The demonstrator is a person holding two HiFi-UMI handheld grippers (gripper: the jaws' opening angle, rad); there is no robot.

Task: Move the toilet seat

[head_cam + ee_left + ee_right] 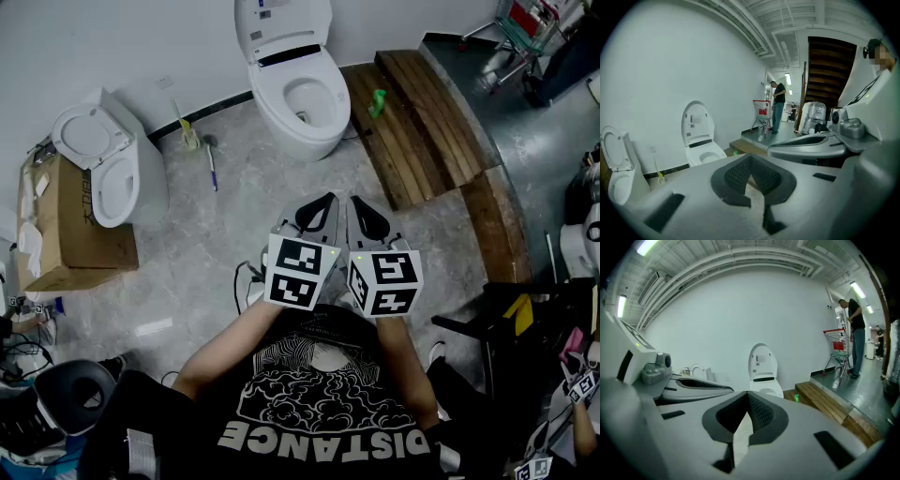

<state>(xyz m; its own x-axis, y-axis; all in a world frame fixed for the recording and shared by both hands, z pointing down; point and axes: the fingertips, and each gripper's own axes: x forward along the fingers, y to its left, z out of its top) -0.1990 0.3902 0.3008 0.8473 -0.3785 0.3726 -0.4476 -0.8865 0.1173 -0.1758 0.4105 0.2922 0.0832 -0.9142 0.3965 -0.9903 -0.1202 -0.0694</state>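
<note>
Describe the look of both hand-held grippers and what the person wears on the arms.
The left hand-held gripper and the right hand-held gripper have pale grey, tapering shells with dark, mesh-textured pads. Each carries a white cube printed with black square markers. The person wears a black short-sleeved T-shirt with white print, leaving the forearms uncovered.

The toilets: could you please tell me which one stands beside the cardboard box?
The left toilet in the head view, beside the cardboard box; the other toilet stands by the wooden step.

White toilet [298, 103], brown slatted platform [422, 122], grey mottled floor [225, 253], red trolley [761, 108] — black shirt [319, 412], white cloud print
</note>
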